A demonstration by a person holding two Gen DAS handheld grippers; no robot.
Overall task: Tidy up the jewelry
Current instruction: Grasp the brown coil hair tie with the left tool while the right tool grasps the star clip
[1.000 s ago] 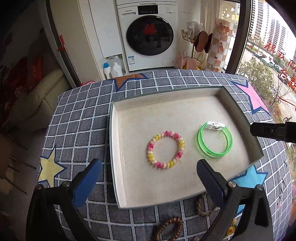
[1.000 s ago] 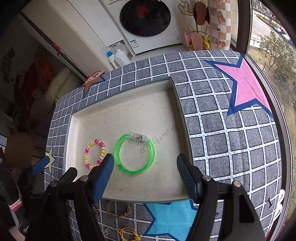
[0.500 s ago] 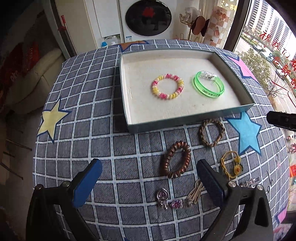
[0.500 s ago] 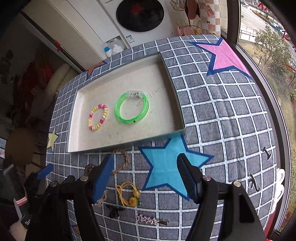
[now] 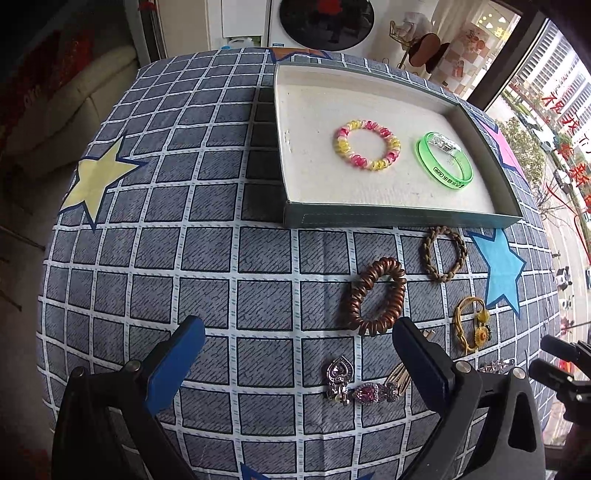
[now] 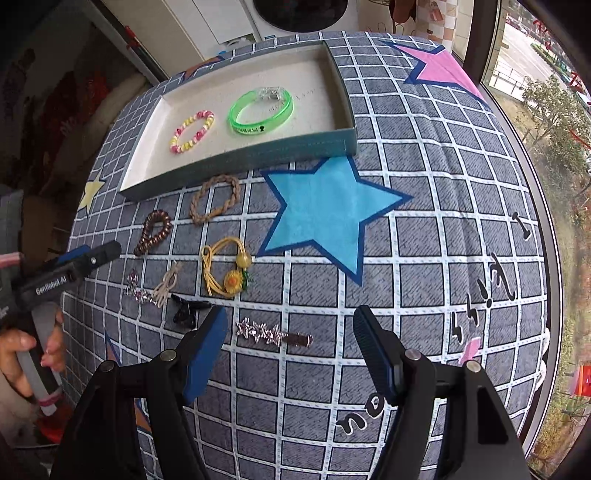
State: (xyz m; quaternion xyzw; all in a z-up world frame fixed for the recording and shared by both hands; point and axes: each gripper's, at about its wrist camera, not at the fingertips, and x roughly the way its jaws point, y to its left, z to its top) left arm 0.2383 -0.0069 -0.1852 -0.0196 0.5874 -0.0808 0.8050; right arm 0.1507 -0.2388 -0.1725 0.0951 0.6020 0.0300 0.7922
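A shallow tray (image 5: 402,218) (image 6: 240,155) holds a pink-yellow coil bracelet (image 5: 368,148) (image 6: 192,132) and a green bangle (image 5: 445,162) (image 6: 261,112). On the cloth in front lie a brown coil band (image 5: 376,301) (image 6: 153,232), a braided band (image 5: 445,258) (image 6: 215,199), a yellow sunflower tie (image 5: 472,325) (image 6: 227,269), heart clips (image 5: 354,384), a black clip (image 6: 188,310) and a star clip (image 6: 273,334). My left gripper (image 5: 299,354) is open, near the brown band. My right gripper (image 6: 290,339) is open over the star clip.
The table wears a grey checked cloth with a blue star (image 6: 328,210), a yellow star (image 5: 96,181) and a pink star (image 6: 439,66). A washing machine (image 5: 325,18) and a rack stand behind. A window runs along the right.
Both grippers have pulled back from over the tray toward the near side of the table. The loose pieces in front of the tray have come into view. Both stay open and empty.
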